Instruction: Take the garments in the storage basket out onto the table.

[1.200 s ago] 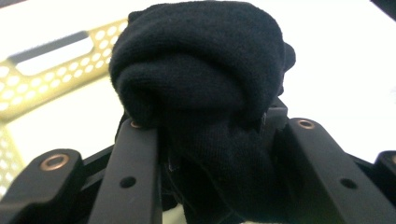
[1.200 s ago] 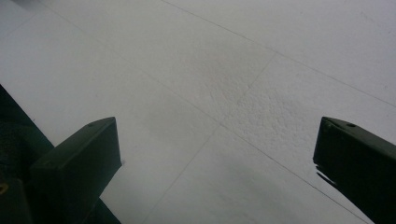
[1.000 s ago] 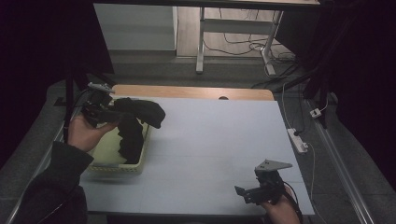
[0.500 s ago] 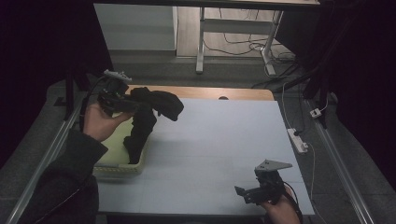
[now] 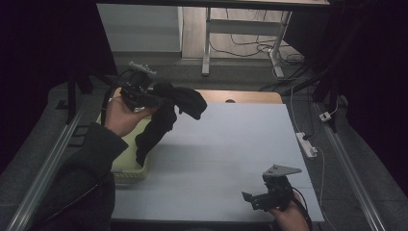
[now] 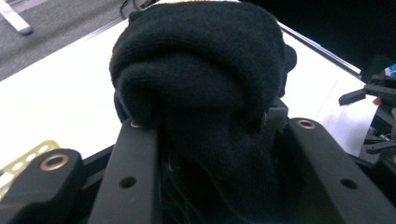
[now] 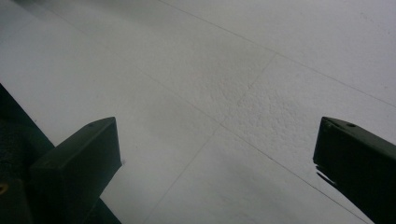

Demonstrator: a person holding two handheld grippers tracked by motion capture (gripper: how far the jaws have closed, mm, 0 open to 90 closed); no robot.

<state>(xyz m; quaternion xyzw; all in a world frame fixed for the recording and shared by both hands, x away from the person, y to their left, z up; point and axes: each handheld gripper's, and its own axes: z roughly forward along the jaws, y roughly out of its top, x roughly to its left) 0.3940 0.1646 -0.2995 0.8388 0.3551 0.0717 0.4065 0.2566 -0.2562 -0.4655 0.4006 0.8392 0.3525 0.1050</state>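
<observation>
My left gripper (image 5: 156, 96) is shut on a black knitted garment (image 5: 166, 113), held up above the left side of the white table (image 5: 226, 144). The cloth bunches over the jaws and hangs down in a long fold toward a pale yellow basket (image 5: 129, 169). In the left gripper view the black garment (image 6: 201, 88) bulges between the two jaws and hides the fingertips (image 6: 140, 154). My right gripper (image 5: 252, 198) rests low at the table's front right, open, with bare tabletop (image 7: 210, 93) between its jaws.
The basket stands at the table's left edge under the hanging cloth. A wooden board (image 5: 240, 96) lies along the table's far edge. A white power strip (image 5: 306, 144) sits off the right side. Metal rails (image 5: 53, 154) flank the table.
My left hand has lifted the garment up and to the right, out of the basket, so more cloth now hangs free. The right gripper has stayed still.
</observation>
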